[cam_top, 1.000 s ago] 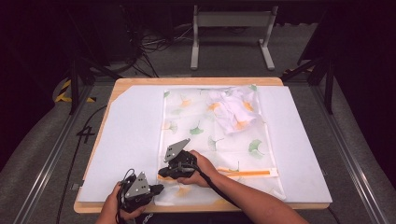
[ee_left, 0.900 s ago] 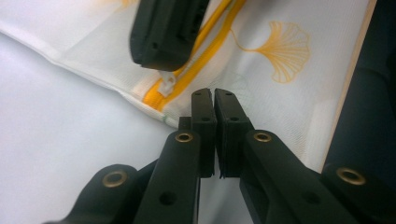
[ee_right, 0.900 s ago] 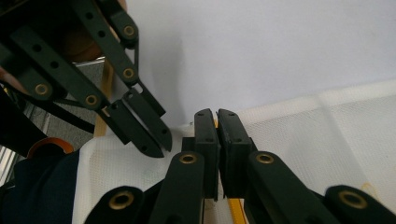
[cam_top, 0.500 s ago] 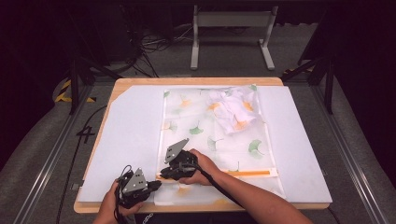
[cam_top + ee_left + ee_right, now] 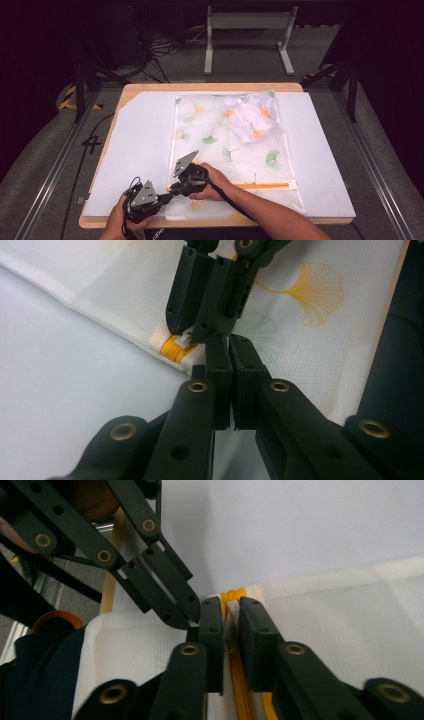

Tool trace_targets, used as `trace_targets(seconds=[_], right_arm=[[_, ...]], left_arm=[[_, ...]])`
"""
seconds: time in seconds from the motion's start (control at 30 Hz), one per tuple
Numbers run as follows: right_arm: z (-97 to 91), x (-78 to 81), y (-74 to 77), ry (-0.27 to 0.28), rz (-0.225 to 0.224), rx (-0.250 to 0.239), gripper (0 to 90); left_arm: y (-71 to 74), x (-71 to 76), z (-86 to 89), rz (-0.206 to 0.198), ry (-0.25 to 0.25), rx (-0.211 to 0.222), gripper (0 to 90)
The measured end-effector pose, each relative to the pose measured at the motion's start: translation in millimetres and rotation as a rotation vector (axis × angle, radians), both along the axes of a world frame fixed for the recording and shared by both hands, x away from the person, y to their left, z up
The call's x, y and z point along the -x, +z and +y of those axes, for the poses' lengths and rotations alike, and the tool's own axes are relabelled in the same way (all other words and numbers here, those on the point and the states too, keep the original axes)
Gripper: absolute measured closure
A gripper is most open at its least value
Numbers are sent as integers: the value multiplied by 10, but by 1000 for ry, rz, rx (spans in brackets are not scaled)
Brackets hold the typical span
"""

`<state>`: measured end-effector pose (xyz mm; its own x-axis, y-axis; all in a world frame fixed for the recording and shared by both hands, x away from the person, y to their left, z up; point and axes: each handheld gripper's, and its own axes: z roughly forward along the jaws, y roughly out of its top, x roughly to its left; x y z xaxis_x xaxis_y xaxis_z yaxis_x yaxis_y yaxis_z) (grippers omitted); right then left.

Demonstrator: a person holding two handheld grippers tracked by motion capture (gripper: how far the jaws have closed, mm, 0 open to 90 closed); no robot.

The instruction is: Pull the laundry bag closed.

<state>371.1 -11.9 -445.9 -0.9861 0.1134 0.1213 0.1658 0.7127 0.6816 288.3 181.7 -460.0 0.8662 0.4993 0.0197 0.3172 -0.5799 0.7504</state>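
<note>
Nearest, the left gripper (image 5: 230, 342) pinches shut on the corner of the mesh bag (image 5: 220, 150) lying on the table (image 5: 140, 140). The right gripper (image 5: 225, 605), its jaws just closing, nips the zipper pull (image 5: 186, 337). Judged: the pull's run along the orange zipper (image 5: 262, 185) remains. A white garment (image 5: 250, 117) lies at the bag's far end.

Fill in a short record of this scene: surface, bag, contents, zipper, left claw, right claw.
surface: white mat on a wooden table
bag: flat mesh laundry bag, ginkgo-leaf print
contents: crumpled white garment at the far end
zipper: orange zipper along the near edge
left claw: shut, tip at the bag's corner by the zipper's end
right claw: jaws have just been closing, astride the zipper, pinching the white zipper pull
</note>
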Motion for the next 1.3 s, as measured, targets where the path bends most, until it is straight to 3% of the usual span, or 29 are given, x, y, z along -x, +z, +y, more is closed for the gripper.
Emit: trace_targets(seconds=[0.17,0.43,0.63,0.83,1.0,1.13,1.3], right_arm=[[-59,-87,-17,-31,73,-49,899],[-65,-81,-9,-47,81,-74,900],[-44,-52,42,-45,39,-51,900],[-19,-28,63,-36,32,-21,900],[-24,-10,61,-47,16,6,900],[-49,6,58,-52,10,10,900],[-103,19,46,-65,-5,18,900]], left_arm=[[0,-4,3,0,-3,-1,883],[2,1,-3,-2,-3,-4,888],[23,-6,-40,-36,14,-34,866],[25,-47,-37,-57,14,-55,900],[9,-73,-18,-14,29,-25,900],[15,-66,-36,-14,36,-39,900],[9,-73,-27,4,50,-21,900]])
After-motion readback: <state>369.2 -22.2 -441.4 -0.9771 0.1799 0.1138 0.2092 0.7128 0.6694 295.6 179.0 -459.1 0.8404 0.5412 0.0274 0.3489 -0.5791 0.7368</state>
